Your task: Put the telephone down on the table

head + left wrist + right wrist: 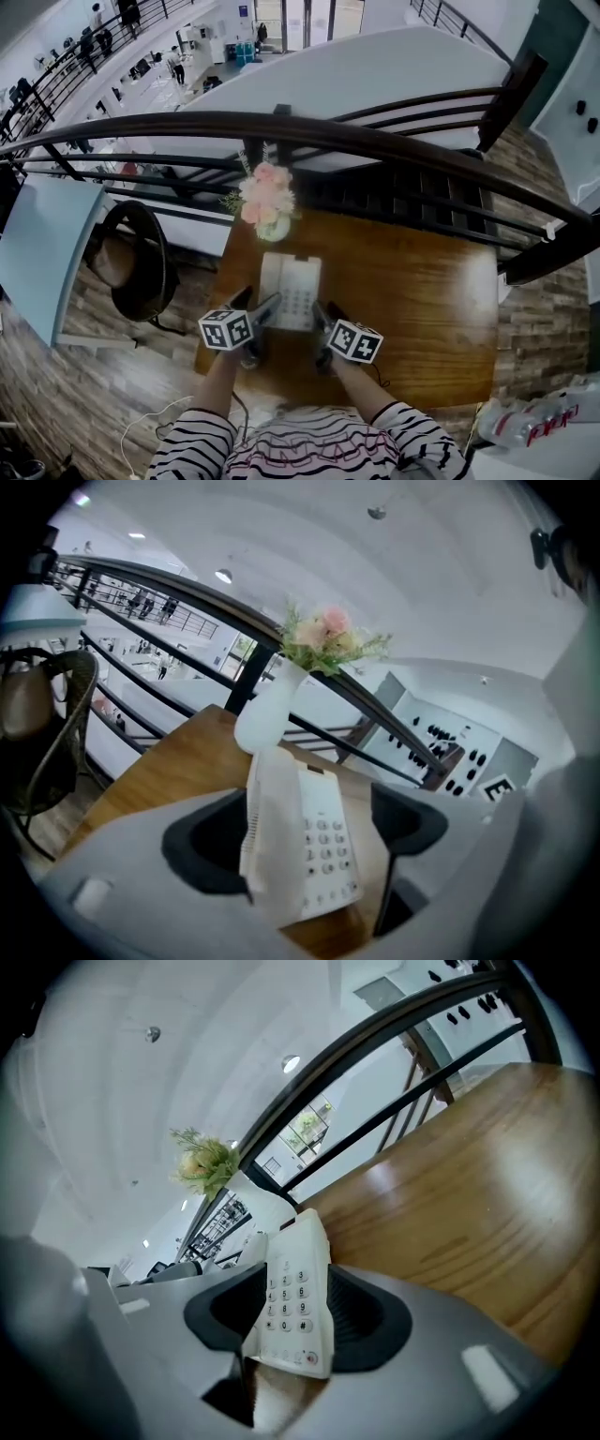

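A white push-button telephone [292, 289] lies flat on the brown wooden table [422, 300], its handset along its left side. My left gripper [268, 309] sits at the phone's near left corner and my right gripper [321, 323] at its near right corner. In the left gripper view the telephone [319, 841] shows between the dark pads [202, 841], with bare wood between it and the right-hand jaw. Seen from the right gripper, the telephone [295, 1302] fills the gap between the pads [366, 1321], with wood below its near edge. Both grippers are open with nothing held.
A white vase of pink flowers [267, 204] stands just beyond the phone's far end. A dark curved railing [375, 141] runs behind the table. A round chair [131, 262] stands to the left, and bottles [534, 422] lie at the lower right. A striped sleeve [197, 445] shows below.
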### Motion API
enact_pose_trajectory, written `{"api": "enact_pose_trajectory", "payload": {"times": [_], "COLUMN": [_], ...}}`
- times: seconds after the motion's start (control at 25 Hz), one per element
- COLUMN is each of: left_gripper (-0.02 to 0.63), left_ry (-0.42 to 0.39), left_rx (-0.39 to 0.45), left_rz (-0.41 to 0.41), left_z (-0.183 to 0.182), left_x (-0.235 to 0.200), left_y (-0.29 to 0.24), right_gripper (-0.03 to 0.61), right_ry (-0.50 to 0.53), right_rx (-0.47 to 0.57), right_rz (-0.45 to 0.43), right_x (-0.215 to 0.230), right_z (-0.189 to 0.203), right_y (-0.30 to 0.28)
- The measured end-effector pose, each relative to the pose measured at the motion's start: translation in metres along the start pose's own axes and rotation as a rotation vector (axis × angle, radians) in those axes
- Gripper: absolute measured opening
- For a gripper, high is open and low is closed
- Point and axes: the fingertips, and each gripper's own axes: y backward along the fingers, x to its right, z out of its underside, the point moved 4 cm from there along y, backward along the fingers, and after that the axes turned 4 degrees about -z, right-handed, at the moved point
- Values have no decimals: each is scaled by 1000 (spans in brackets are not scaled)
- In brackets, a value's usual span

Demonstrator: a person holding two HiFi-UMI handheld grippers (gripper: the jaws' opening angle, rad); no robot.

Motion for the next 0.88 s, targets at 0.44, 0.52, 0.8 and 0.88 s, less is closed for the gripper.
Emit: {"api": "enact_pose_trajectory", "payload": {"times": [0.44,0.52,0.8,0.88], "left_gripper": [261,238,173,154], "left_ry": [-87,-101,-121,-130], "left_rx": [96,119,159,168], "left_rz": [31,28,19,16], "left_z": [19,27,53,61], "left_x": [43,51,64,67], "left_y": [92,110,181,201], "right_gripper": [96,78,34,12], "right_ry": [85,97,142,158], "right_rx": [80,97,139,150], "right_rz": [14,3,-15,-18], "right_x": [-41,-49,-82,-90], "right_z": [31,39,68,76], "right_y": [69,83,129,143]}}
